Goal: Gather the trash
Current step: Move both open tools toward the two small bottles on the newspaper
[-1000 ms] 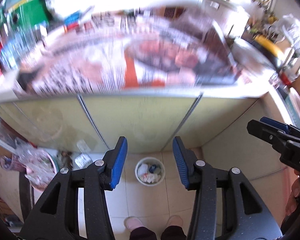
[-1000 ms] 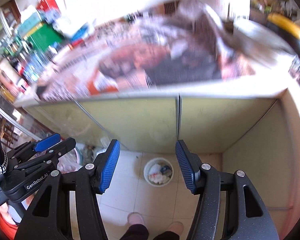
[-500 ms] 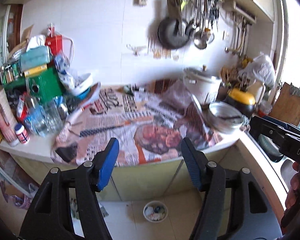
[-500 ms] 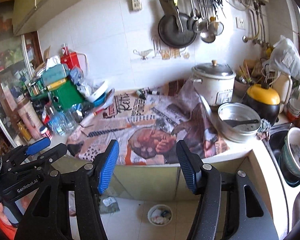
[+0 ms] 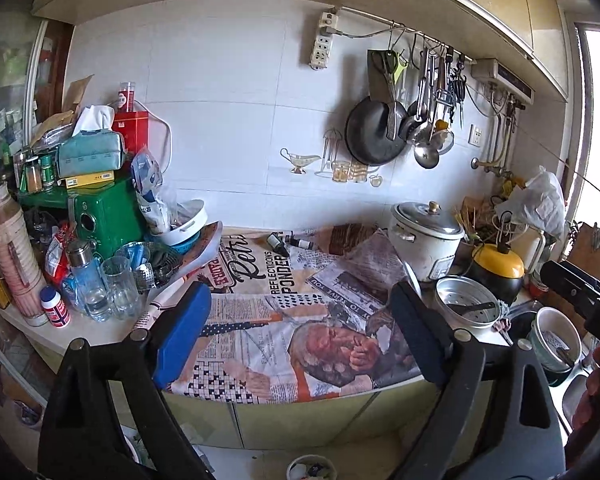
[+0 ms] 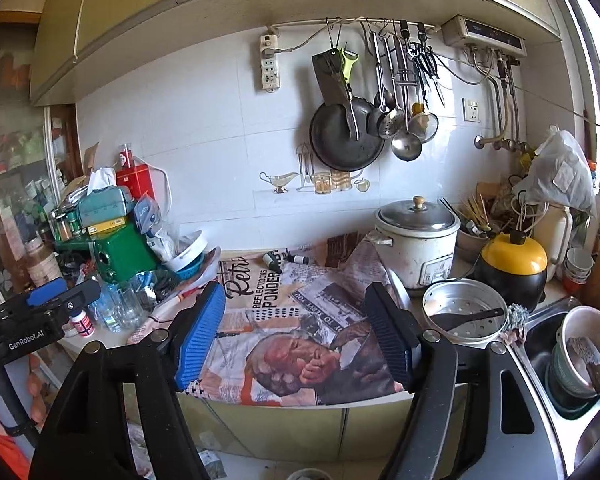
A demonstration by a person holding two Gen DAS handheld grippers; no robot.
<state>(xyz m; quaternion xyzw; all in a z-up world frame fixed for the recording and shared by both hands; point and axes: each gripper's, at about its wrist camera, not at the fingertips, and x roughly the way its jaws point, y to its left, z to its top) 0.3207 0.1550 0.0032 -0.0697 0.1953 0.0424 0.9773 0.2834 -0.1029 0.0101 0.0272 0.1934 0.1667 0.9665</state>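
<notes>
Both the left gripper [image 5: 300, 332] and the right gripper [image 6: 296, 336] hang with jaws spread apart and nothing between them, low in frame before the newspaper-print cloth [image 5: 284, 320] covering the counter. The round white trash bin [image 5: 311, 467] sits on the floor at bottom centre, below the cabinet doors.

I am holding my left gripper [image 5: 302, 336] and my right gripper [image 6: 294, 334] side by side, both raised and pointing forward. The jaws of each are standing wide apart, gripping nothing. My left hand [image 6: 4, 404] is wrapping the left handle, and my right hand [image 5: 592, 396] is showing at the edge.
</notes>
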